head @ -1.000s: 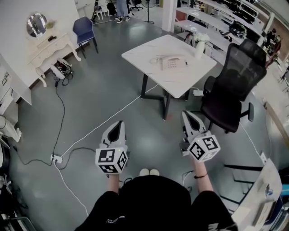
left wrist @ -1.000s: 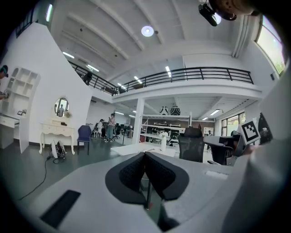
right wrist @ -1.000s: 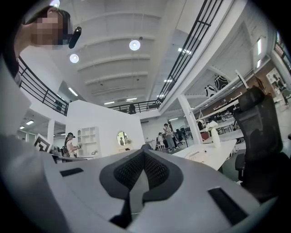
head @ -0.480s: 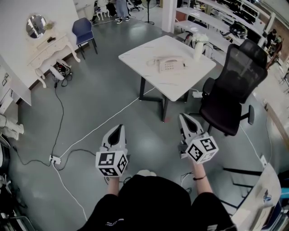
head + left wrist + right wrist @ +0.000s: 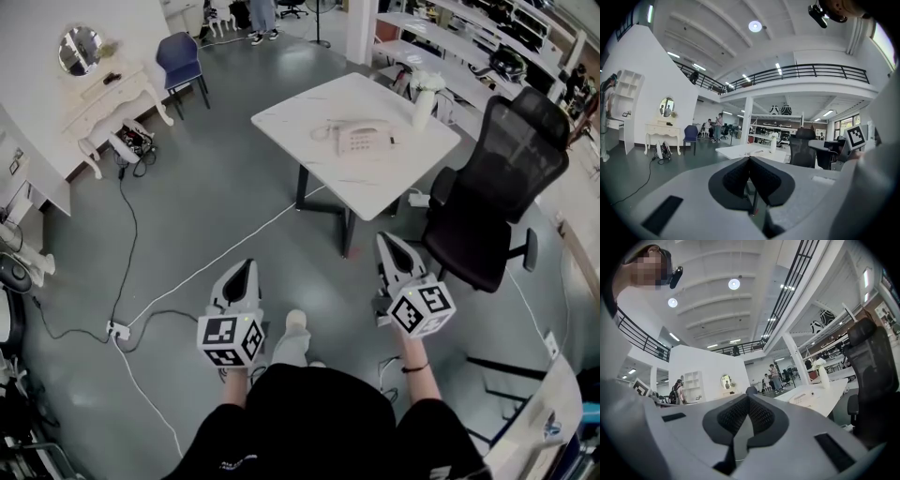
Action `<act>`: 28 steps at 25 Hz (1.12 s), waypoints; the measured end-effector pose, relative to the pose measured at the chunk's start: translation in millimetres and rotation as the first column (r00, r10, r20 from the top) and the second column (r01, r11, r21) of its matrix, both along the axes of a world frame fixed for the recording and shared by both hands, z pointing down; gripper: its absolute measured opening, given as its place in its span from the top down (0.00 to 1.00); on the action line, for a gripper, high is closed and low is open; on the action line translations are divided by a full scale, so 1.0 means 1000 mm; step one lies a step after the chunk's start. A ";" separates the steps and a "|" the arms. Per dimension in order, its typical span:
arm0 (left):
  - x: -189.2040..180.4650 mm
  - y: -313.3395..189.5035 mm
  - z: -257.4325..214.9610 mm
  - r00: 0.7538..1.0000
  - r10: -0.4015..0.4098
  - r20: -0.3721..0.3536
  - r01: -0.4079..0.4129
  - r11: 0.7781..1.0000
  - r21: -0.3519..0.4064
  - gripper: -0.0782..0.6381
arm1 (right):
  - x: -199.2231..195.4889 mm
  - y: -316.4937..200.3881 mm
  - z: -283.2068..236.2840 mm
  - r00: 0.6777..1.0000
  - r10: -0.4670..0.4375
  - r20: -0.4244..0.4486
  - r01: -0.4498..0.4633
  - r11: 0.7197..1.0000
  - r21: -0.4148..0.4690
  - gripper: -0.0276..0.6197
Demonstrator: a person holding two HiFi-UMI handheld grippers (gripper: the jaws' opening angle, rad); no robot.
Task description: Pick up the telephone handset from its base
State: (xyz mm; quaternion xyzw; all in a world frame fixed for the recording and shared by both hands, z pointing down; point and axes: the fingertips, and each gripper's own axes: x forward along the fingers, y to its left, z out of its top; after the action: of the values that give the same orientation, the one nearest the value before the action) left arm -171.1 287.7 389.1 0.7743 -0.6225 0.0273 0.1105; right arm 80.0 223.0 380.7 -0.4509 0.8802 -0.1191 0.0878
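A beige telephone [image 5: 362,140] sits on a white table [image 5: 309,111] far ahead of me, its handset [image 5: 351,128] resting on the base. In the right gripper view the telephone [image 5: 801,398] is a small shape on the table top [image 5: 825,397]. My left gripper [image 5: 246,268] and right gripper [image 5: 385,241] hang over the grey floor well short of the table. Both are shut with nothing between their pads. The left gripper view shows its jaws [image 5: 750,159] closed, the table [image 5: 740,151] far behind; the right gripper's jaws [image 5: 748,398] also meet.
A white vase of flowers [image 5: 425,96] stands at the table's far corner. A black office chair [image 5: 492,187] is right of the table. White and black cables and a power strip [image 5: 117,330] cross the floor at left. A dressing table [image 5: 103,94] and blue chair [image 5: 181,61] stand far left.
I have stepped toward the table; one shoe now shows ahead of my body. Both grippers have drifted forward with me, still shut.
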 end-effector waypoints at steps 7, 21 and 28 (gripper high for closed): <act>-0.012 -0.054 0.006 1.000 0.020 -0.013 -0.020 1.000 -0.004 0.89 | -0.010 -0.047 0.010 0.999 0.034 -0.015 -0.035 0.999 -0.028 0.97; -0.036 -0.196 0.003 0.991 0.133 -0.016 -0.133 0.991 -0.004 0.89 | -0.038 -0.165 0.012 0.990 0.135 -0.028 -0.136 0.989 -0.051 0.97; -0.044 -0.248 0.002 0.983 0.184 -0.026 -0.184 0.983 0.009 0.89 | -0.054 -0.207 0.013 0.986 0.163 -0.041 -0.165 0.986 -0.034 0.97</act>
State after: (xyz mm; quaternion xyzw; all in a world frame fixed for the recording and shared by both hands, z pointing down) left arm -214.9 39.7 391.6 0.8292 -0.5469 0.0248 0.1132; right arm 26.4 15.7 393.7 -0.5256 0.8393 -0.1193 0.0719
